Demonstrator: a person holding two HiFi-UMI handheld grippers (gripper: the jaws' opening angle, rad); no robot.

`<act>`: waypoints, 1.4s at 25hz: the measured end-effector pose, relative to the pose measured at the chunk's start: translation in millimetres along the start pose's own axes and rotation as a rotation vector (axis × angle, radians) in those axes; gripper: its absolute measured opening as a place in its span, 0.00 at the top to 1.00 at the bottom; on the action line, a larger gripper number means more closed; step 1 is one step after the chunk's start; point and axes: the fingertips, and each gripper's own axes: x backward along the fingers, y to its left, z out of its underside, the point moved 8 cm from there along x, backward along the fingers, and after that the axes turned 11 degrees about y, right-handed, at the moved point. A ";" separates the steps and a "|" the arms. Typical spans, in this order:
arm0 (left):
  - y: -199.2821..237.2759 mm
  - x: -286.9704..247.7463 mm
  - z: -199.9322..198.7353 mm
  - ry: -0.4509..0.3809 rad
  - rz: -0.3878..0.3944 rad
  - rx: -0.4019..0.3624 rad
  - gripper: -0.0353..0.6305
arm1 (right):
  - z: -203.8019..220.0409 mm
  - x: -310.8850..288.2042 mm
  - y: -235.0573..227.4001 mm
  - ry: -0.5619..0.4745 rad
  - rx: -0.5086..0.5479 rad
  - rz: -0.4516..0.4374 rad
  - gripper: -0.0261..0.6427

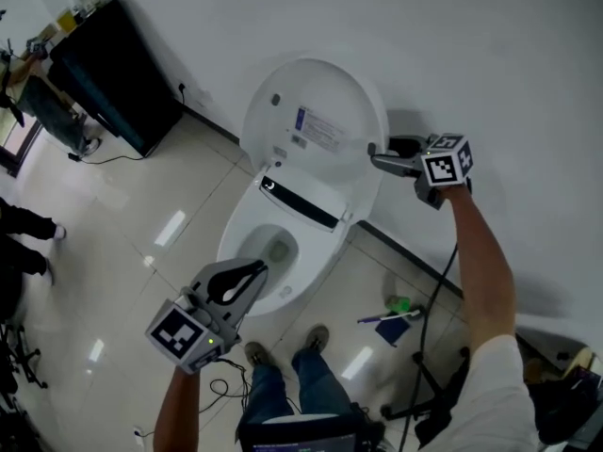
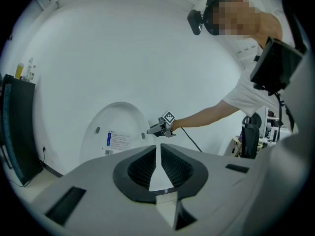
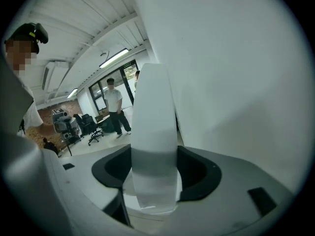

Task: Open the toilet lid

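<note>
The smooth white oval toilet lid (image 1: 316,111) stands raised, its thin rim seemingly clamped between the right gripper's (image 1: 377,156) jaws. The left gripper (image 1: 256,271), well clear of the lid, is closed and empty.

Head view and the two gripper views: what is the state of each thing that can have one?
toilet lid: raised, upright.
toilet seat: down.
right gripper: jaws shut on the toilet lid's rim.
left gripper: jaws together, nothing between them.
</note>
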 end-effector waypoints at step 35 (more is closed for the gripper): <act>12.3 176.6 251.5 0.040 -0.246 0.180 0.91 | 361.4 -378.2 315.0 0.779 0.837 0.405 0.49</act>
